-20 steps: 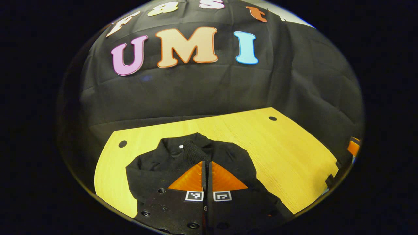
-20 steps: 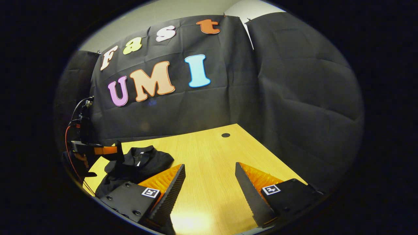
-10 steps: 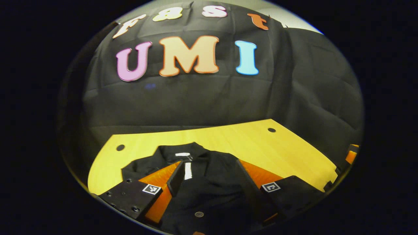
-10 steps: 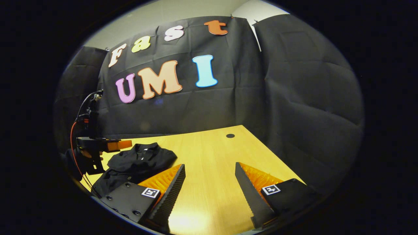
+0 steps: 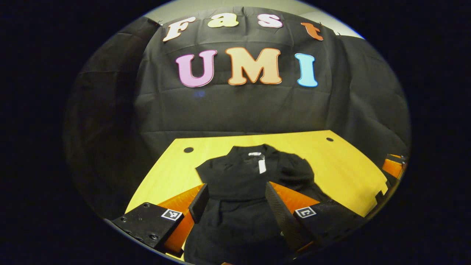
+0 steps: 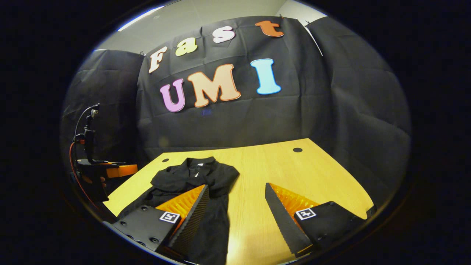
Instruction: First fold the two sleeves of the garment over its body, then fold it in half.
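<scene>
Left gripper view: black garment (image 5: 254, 176) was laid on the yellow table (image 5: 346, 169), collar at the far end; left gripper (image 5: 235, 197) was held above its near part, jaws wide, nothing gripped.

Right gripper view: right gripper (image 6: 237, 206) was held over bare table (image 6: 294, 173), jaws wide, empty. Garment (image 6: 195, 176) was seen at the left, the left gripper (image 6: 121, 170) beyond the table's left edge.

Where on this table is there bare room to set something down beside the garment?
The widest bare patch of table lies between the black garment and the round hole near the far corner. A narrower strip runs along the garment's other side by a second hole. It is crowded at the near edge, under both open grippers.
</scene>
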### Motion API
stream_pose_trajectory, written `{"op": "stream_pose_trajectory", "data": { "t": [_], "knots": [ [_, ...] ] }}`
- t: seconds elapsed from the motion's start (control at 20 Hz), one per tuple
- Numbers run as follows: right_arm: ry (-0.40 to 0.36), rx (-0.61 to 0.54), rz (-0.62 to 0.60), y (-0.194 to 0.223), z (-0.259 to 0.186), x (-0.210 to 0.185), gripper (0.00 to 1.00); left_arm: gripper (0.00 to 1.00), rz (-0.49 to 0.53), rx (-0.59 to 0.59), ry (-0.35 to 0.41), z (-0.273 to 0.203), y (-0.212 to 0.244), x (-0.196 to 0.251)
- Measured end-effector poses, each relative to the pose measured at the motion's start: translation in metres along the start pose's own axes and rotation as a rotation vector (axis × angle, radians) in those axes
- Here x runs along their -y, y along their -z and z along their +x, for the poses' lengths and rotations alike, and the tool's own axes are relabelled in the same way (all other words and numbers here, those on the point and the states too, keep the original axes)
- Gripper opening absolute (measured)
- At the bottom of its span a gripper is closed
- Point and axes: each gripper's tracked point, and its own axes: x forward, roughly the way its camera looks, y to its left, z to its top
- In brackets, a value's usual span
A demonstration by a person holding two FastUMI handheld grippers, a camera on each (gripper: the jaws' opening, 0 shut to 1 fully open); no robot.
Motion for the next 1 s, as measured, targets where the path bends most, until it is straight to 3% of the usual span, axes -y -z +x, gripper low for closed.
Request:
{"op": "stream_pose_trajectory", "data": {
  "t": [0.45, 0.7, 0.75, 0.8, 1.0],
  "knots": [
    [0.024, -0.162, -0.037, 0.092, -0.03, -0.04, 0.98, 0.95, -0.069, -0.172, -0.04, -0.065, 0.114, -0.061],
    [0.052, -0.253, -0.063, 0.138, -0.032, -0.044, 0.98, 0.96, -0.087, -0.265, -0.052, -0.072, 0.165, -0.08],
    [0.051, -0.274, -0.065, 0.147, -0.031, -0.046, 0.94, 0.96, -0.089, -0.286, -0.057, -0.073, 0.175, -0.083],
    [0.051, -0.299, -0.068, 0.157, -0.032, -0.047, 0.98, 0.96, -0.089, -0.306, -0.059, -0.074, 0.185, -0.087],
    [0.08, -0.371, -0.075, 0.19, -0.033, -0.047, 0.98, 0.96, -0.095, -0.372, -0.075, -0.077, 0.218, -0.098]
  ]
}}
